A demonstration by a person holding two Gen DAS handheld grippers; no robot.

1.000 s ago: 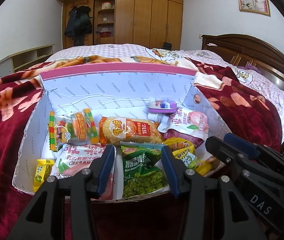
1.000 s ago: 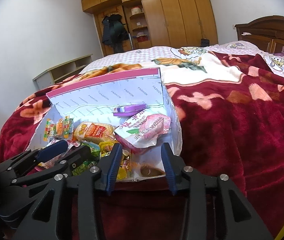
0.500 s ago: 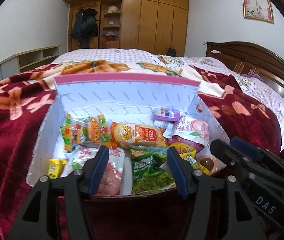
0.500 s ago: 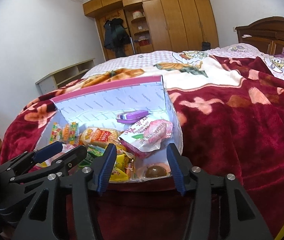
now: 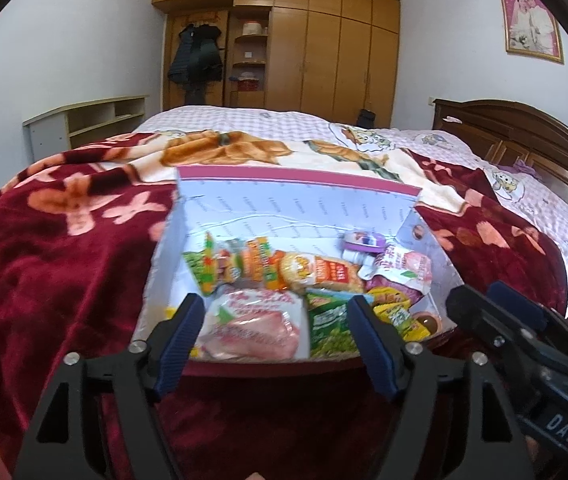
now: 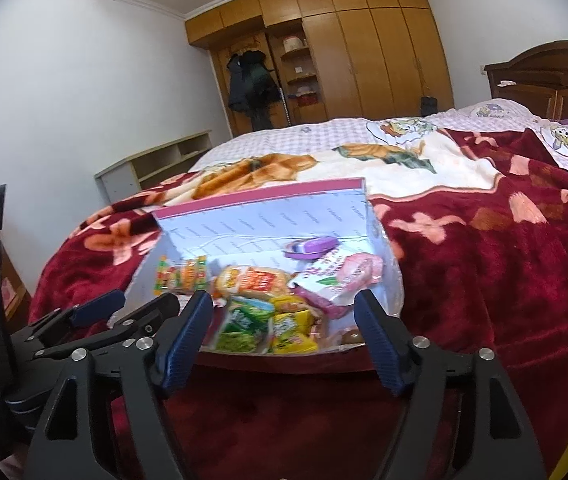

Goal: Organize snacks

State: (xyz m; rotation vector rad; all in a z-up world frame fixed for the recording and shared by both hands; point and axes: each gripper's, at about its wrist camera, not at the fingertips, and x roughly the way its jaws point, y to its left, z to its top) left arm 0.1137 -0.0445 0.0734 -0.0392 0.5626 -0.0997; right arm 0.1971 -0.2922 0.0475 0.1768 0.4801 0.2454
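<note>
Several snack packets point(image 5: 268, 276) lie packed in a white open box point(image 5: 284, 204) on the red blanket point(image 5: 64, 248), while the left gripper point(image 5: 274, 340) and right gripper point(image 6: 284, 336) hover before it, jaws opening wide, nothing between them.

Left claw point(image 5: 274, 312) jaws opening, empty, right claw point(image 6: 284, 312) likewise

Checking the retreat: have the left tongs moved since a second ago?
Yes. The left tongs, jaws opening with nothing between them, have backed away and up: the snack box looks smaller and sits lower against the wardrobe.
</note>
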